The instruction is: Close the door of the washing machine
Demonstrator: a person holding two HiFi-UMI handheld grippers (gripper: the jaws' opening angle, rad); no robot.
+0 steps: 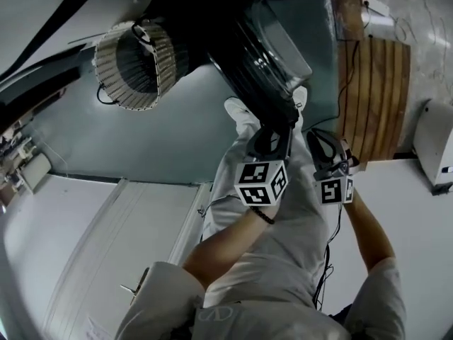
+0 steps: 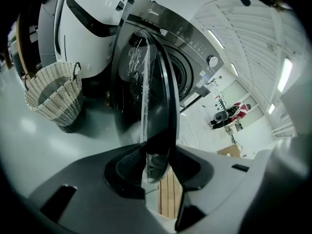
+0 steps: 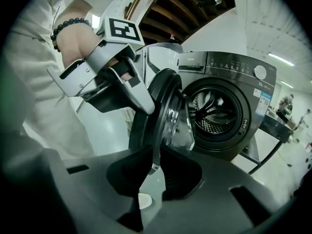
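Note:
The dark washing machine (image 3: 234,82) stands with its drum exposed and its round glass door (image 3: 163,116) swung out. From above, the door (image 1: 272,55) is edge-on just ahead of both grippers. My left gripper (image 2: 155,155) straddles the door's thick black rim (image 2: 163,96), jaws open with a gap beside the rim. In the right gripper view the left gripper (image 3: 139,99) sits at the rim's upper left. My right gripper (image 3: 155,165) is open, and the door's thin silver edge (image 3: 155,150) runs between its pads without touching them. The right gripper (image 1: 322,151) is close beside the left gripper (image 1: 274,126).
A wicker laundry basket (image 1: 134,66) stands on the floor left of the machine (image 2: 190,48). A white appliance (image 2: 92,28) stands behind the basket (image 2: 53,99). A wooden slatted board (image 1: 371,98) lies at the right, with a white unit (image 1: 435,144) beyond it.

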